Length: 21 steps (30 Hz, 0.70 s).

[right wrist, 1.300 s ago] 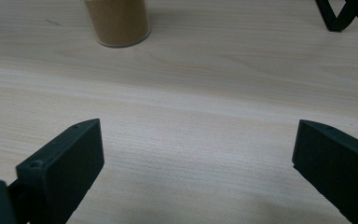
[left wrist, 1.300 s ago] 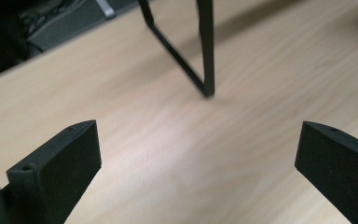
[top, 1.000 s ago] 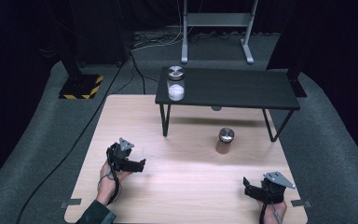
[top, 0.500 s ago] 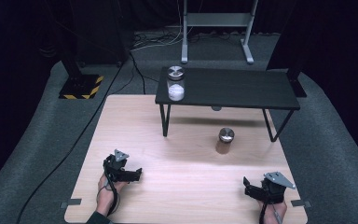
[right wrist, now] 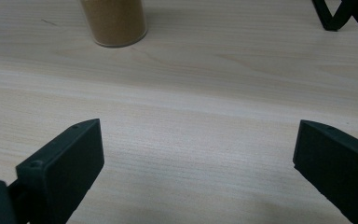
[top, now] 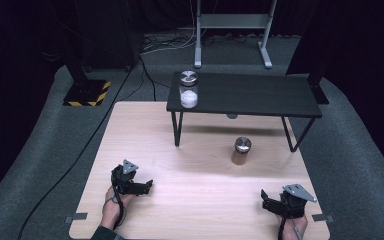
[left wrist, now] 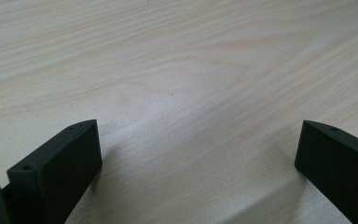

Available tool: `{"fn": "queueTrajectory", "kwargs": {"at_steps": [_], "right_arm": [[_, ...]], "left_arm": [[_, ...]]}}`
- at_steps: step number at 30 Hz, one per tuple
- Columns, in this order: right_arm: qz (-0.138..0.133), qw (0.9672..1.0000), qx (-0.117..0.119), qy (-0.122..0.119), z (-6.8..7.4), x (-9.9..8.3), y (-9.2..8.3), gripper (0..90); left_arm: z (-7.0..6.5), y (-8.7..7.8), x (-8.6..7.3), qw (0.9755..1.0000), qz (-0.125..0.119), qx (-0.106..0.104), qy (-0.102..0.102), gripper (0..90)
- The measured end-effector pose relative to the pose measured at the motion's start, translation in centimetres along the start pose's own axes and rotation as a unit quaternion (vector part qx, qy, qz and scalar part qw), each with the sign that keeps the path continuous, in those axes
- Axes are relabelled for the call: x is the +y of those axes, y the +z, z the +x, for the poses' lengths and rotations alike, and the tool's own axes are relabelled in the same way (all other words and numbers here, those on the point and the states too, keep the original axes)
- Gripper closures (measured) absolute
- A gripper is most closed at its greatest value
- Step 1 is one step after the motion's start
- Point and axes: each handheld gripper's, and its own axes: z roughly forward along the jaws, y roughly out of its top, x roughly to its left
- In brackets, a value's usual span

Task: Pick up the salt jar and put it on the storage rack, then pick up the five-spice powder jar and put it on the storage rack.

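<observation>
Wooden table (top: 200, 200) lies bare between wide-apart left tongs (top: 147, 186) and right tongs (top: 264, 199).

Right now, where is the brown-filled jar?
In the high view the brown-filled jar stands on the wooden table, right of centre, just in front of the black shelf.

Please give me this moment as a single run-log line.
left tongs: open, empty, on wooden table | right tongs: open, empty | brown jar: upright on table | white jar: on black shelf
</observation>
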Motion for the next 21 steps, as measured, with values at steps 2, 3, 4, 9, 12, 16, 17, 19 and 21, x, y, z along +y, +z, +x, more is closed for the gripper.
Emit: {"fn": "queueTrajectory", "kwargs": {"at_steps": [2,3,4,9,12,16,17,19,21], "right_arm": [[0.001,1.0000,-0.001,-0.001,0.07,0.02,0.02,0.6],[0.001,1.0000,-0.001,-0.001,0.07,0.02,0.02,0.6],[0.002,1.0000,-0.002,-0.001,0.11,0.07,0.04,0.6],[0.003,1.0000,-0.004,-0.004,0.22,0.09,0.04,0.6],[0.005,1.0000,-0.007,-0.003,0.32,0.18,0.10,0.5],[0.006,0.9999,-0.008,-0.004,0.37,0.23,0.13,0.5],[0.006,0.9999,-0.008,-0.004,0.39,0.23,0.13,0.5],[0.007,0.9999,-0.009,-0.004,0.43,0.24,0.13,0.5],[0.008,0.9999,-0.010,-0.005,0.45,0.30,0.15,0.5]], "left_arm": [[0.01,0.00,-0.01,1.0000,0.000,0.000,0.000,0.1],[0.00,0.00,-0.01,1.0000,0.000,0.001,-0.001,0.1],[0.00,0.00,-0.01,1.0000,0.000,0.001,0.000,0.1],[-0.01,0.01,-0.02,1.0000,-0.001,0.001,-0.002,0.1],[0.01,0.01,-0.02,1.0000,-0.001,0.001,-0.002,0.1],[0.01,0.01,-0.02,1.0000,-0.001,0.002,-0.002,0.1],[0.01,0.01,-0.03,1.0000,-0.001,0.002,-0.002,0.1],[0.01,0.01,-0.03,1.0000,-0.001,0.002,-0.002,0.1],[0.00,0.01,-0.03,1.0000,-0.001,0.002,-0.002,0.1]]}}
